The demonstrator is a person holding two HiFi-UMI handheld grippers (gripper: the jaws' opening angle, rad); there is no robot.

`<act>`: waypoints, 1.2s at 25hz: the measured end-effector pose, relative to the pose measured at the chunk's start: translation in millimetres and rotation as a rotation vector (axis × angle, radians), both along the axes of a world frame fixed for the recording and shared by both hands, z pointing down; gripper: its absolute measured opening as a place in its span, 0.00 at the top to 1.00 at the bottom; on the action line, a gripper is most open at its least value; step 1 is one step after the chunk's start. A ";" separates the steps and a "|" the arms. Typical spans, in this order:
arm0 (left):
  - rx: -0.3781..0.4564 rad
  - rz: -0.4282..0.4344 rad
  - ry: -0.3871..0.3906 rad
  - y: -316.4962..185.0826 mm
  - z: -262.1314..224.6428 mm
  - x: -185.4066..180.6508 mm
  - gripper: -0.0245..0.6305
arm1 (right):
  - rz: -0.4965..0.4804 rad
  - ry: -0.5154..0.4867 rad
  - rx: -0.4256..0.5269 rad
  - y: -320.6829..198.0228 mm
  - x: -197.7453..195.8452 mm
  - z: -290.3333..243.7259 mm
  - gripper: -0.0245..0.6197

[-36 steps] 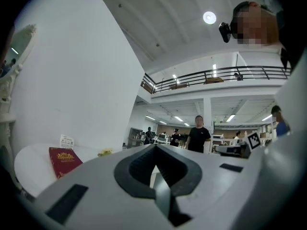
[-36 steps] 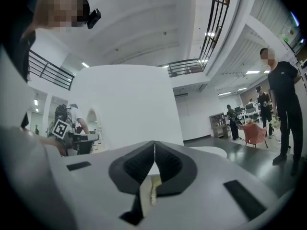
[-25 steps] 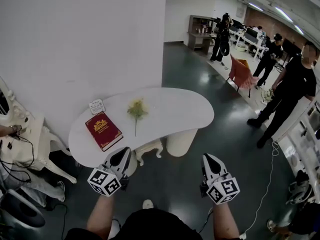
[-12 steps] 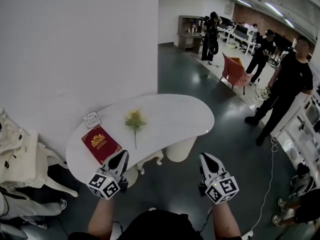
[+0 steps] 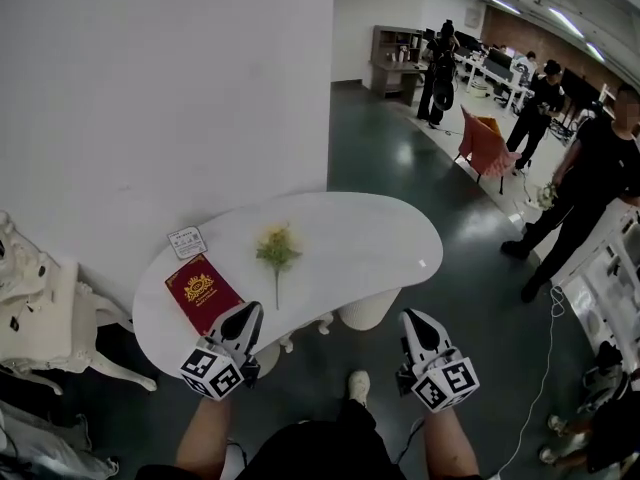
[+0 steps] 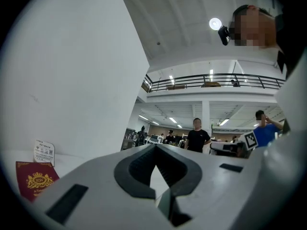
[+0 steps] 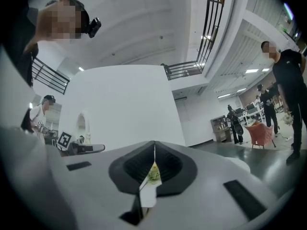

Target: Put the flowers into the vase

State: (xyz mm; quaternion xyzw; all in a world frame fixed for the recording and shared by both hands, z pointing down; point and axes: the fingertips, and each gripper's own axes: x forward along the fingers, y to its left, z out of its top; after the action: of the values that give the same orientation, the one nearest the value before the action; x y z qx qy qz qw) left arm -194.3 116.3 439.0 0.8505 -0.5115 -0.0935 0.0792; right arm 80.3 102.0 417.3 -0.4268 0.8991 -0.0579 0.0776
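A yellow flower [image 5: 277, 251] with a long thin stem lies on the white curved table [image 5: 370, 243], near its middle. No vase shows in any view. In the head view my left gripper [image 5: 246, 316] hangs at the table's near edge, beside a red book [image 5: 203, 293], jaws shut and empty. My right gripper [image 5: 414, 320] is over the dark floor in front of the table, jaws closed tip to tip with nothing held. In the right gripper view the flower [image 7: 153, 174] peeks through the hollow behind the closed tips [image 7: 154, 145]. The left gripper view shows the meeting tips [image 6: 154, 147] and the book [image 6: 34, 182].
A small white card [image 5: 186, 242] lies behind the book. A white ornate chair [image 5: 40, 303] stands left of the table, against the white wall. Several people stand at the right and far back, near an orange chair [image 5: 484, 144]. A cable trails on the floor at the right.
The table and flower have come slightly nearer as I walk toward them with both grippers held level. A foot now shows between the grippers. Both jaws stay closed.
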 end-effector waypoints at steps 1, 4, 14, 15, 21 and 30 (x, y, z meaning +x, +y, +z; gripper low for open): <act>0.003 -0.007 -0.003 -5.4 -0.3 0.4 0.95 | -0.007 0.001 -0.003 -8.4 -0.3 1.2 0.93; 0.015 -0.041 -0.010 -23.8 -3.7 -0.1 0.95 | -0.029 0.009 -0.010 -38.7 -1.9 4.6 0.93; -0.013 -0.154 -0.071 -104.4 -1.1 1.1 0.95 | -0.132 0.001 -0.006 -144.3 -8.7 5.3 0.93; -0.016 -0.164 -0.076 -113.5 -1.6 2.5 0.95 | -0.151 -0.004 -0.003 -153.4 -9.2 4.3 0.93; -0.036 -0.211 -0.093 -155.7 -3.2 14.5 0.95 | -0.256 -0.004 0.022 -201.0 -8.8 -3.8 0.93; -0.045 -0.346 -0.063 -189.1 0.6 20.8 0.95 | -0.399 0.065 0.022 -251.0 -9.5 -2.3 0.93</act>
State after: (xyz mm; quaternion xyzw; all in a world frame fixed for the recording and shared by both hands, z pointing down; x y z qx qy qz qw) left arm -173.5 -72.8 439.7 0.7505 -0.6542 -0.0675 0.0651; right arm 70.8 -148.9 415.0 -0.2409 0.9685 -0.0487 0.0403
